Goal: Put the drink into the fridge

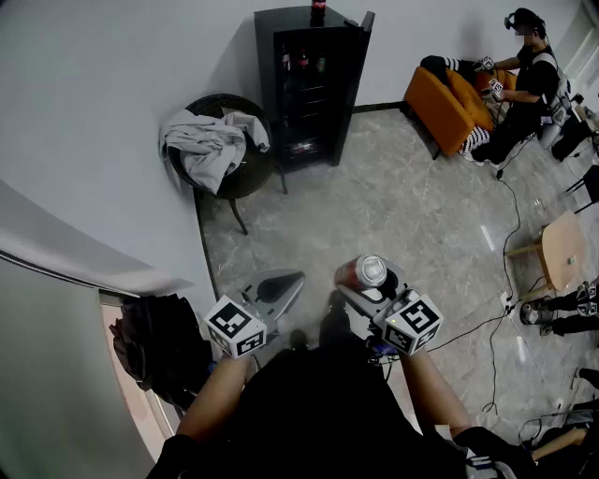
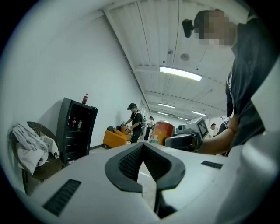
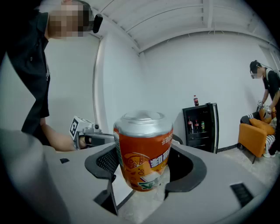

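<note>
An orange drink can point(image 1: 372, 269) with a silver top stands upright between the jaws of my right gripper point(image 1: 360, 283), held at waist height over the floor. In the right gripper view the can point(image 3: 142, 148) fills the gap and my right gripper point(image 3: 144, 168) is shut on its sides. My left gripper point(image 1: 296, 279) hovers beside it, shut and holding nothing; its tips meet in the left gripper view point(image 2: 143, 148), where the can point(image 2: 163, 132) shows to the right. The black fridge point(image 1: 309, 89) stands far ahead against the wall, bottles visible on its shelves point(image 3: 197, 126).
A cola bottle point(image 1: 318, 11) stands on top of the fridge. Left of the fridge is a round chair point(image 1: 229, 173) heaped with clothes. An orange sofa point(image 1: 445, 108) and a person point(image 1: 529, 79) are at the far right. A small wooden table point(image 1: 562, 248) and floor cables point(image 1: 491, 327) lie to my right.
</note>
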A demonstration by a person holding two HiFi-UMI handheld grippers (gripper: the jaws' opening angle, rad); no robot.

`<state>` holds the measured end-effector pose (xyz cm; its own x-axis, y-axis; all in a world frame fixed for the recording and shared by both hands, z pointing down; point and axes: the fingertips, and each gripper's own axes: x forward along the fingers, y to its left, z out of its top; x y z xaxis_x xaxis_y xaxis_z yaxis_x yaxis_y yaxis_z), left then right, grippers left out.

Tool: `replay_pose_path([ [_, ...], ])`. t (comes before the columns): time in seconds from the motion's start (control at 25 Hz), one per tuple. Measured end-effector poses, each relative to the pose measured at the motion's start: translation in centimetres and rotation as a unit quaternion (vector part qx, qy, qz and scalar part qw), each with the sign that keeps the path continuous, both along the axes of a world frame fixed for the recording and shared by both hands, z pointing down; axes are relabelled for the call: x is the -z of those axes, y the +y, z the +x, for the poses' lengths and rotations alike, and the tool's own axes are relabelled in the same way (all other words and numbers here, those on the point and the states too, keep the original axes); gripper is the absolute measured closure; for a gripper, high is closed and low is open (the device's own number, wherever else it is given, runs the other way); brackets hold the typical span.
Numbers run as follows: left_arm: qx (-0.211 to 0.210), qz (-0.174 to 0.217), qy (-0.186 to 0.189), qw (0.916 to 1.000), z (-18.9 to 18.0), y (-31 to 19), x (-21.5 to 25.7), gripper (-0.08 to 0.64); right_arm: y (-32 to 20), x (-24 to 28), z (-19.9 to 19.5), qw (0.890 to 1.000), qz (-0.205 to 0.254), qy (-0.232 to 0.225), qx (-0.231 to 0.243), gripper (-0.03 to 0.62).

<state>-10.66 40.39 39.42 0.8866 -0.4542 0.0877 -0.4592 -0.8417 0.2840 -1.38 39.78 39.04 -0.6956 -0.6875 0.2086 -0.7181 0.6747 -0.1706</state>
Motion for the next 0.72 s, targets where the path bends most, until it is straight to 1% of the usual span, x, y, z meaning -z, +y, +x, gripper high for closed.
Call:
replay_pose_path([
  [0.36, 0.011, 0.0, -0.004, 0.9999, -0.1, -1.3, -0.7, 0.549, -0.8, 0.3, 0.7, 1.0, 0.011, 0.002, -0.005, 0.278],
  [0.56, 0.018, -0.003, -0.002, 0.9998, 0.2, -2.0, -0.6, 0.549, -1.2, 0.7, 0.6, 1.0, 0.007, -0.002, 0.011, 0.278],
  [0.72, 0.028, -0.003, 0.0, 0.9996, 0.5, -2.8, 0.0, 0.549, -1.8, 0.8, 1.1, 1.0, 0.003, 0.01, 0.026, 0.278],
])
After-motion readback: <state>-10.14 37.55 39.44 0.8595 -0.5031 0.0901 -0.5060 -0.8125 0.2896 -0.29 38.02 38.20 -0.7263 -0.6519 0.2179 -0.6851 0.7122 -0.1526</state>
